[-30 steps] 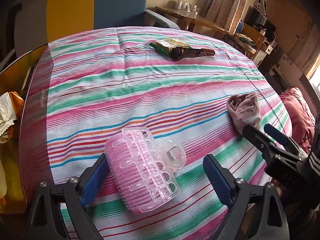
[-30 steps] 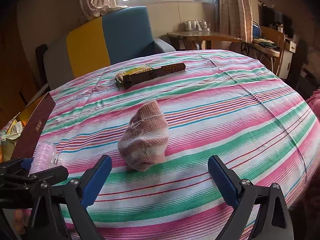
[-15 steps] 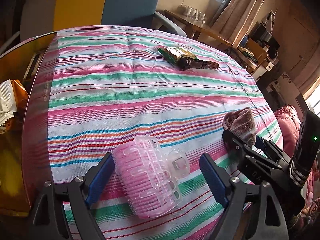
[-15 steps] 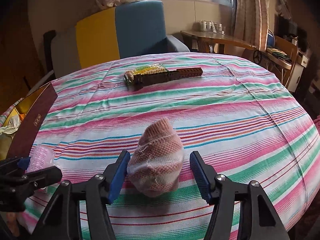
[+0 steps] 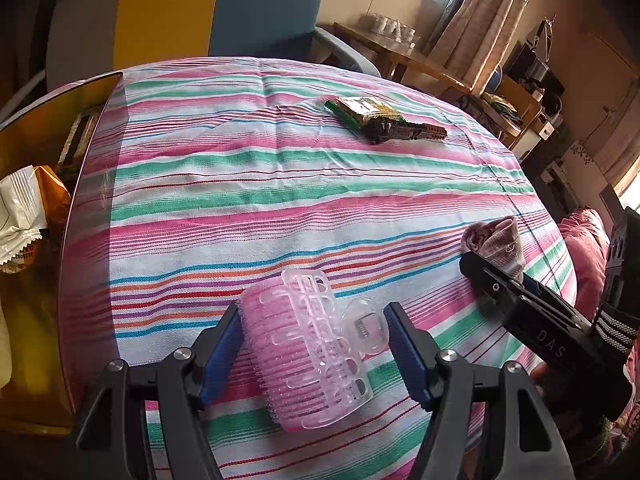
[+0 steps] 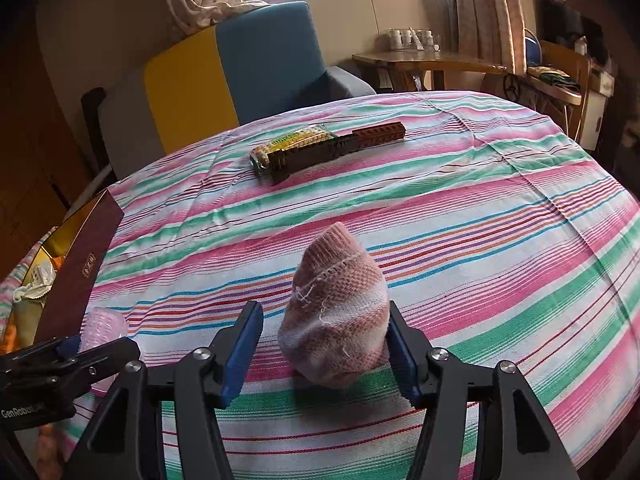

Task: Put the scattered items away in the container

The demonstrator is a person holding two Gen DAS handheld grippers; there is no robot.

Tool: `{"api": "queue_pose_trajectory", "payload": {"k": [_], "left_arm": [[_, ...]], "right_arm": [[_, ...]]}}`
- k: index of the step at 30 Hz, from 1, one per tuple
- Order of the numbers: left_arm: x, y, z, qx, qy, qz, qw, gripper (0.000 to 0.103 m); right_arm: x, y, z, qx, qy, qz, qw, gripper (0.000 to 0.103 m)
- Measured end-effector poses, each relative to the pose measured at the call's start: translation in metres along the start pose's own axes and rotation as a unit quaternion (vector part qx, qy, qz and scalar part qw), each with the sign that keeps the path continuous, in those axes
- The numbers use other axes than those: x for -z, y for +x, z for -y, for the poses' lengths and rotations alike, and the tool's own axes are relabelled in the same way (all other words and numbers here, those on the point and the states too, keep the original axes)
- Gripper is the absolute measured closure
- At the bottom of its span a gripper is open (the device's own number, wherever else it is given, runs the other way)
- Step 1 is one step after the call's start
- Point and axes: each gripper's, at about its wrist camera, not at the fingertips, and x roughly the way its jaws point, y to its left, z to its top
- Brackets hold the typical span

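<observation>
1. A translucent pink plastic claw hair clip [image 5: 310,350] is seen lying on the striped pink, green and white cloth-covered surface [image 5: 248,184], between the fingers of the left gripper [image 5: 316,354].
2. The left gripper's blue-padded fingers [image 5: 222,350] are held apart; the left one is touching the clip's toothed side, while the right one is just beside the clip's round handle.
3. A balled pink-and-white knitted sock [image 6: 338,314] is framed by the fingers of the right gripper [image 6: 326,350], which are set apart; the right finger [image 6: 402,354] is pressed against the sock, and a gap is left at the other.
4. In the left wrist view the sock [image 5: 496,242] is seen to the right of the clip, with the right gripper [image 5: 520,292] beside it.
5. An open dark-red box with a gold lining [image 6: 80,260] is placed at the surface's left edge, holding a white snack wrapper [image 5: 18,212] and an orange packet [image 5: 54,196].
6. A green-and-yellow snack packet [image 6: 292,144] and a brown toy-brick bar [image 6: 340,148] are found touching at the far side, well apart from both grippers.
</observation>
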Motion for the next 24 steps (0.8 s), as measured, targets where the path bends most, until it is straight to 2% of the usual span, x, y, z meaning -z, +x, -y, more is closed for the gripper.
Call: {"api": "queue_pose_trajectory", "payload": {"k": [4,6,7,8,15,24], "left_arm": [[0.001,-0.001,0.002,-0.006,0.006,0.002,1.0,0.032],[0.002,-0.002,0.003,-0.009,0.009,0.003,0.9999,0.033],[0.003,-0.002,0.004,-0.01,0.011,0.004,0.9999,0.033],[0.003,-0.003,0.004,-0.011,0.013,0.004,0.9998,0.033],[0.008,-0.008,0.012,-0.011,0.042,0.01,0.999,0.034],[0.0,-0.044,0.012,0.041,0.057,0.059,0.9958,0.034]], "right_arm": [[0.0,-0.001,0.002,-0.01,0.014,0.002,1.0,0.038],[0.0,-0.002,0.003,-0.004,0.012,0.002,1.0,0.044],[0.0,-0.002,0.003,-0.001,0.011,0.002,1.0,0.053],[0.001,-0.003,0.005,0.001,0.01,0.002,1.0,0.057],[0.004,-0.011,0.003,0.003,0.005,0.001,1.0,0.059],[0.001,-0.03,-0.016,-0.01,-0.016,0.012,1.0,0.059]]}}
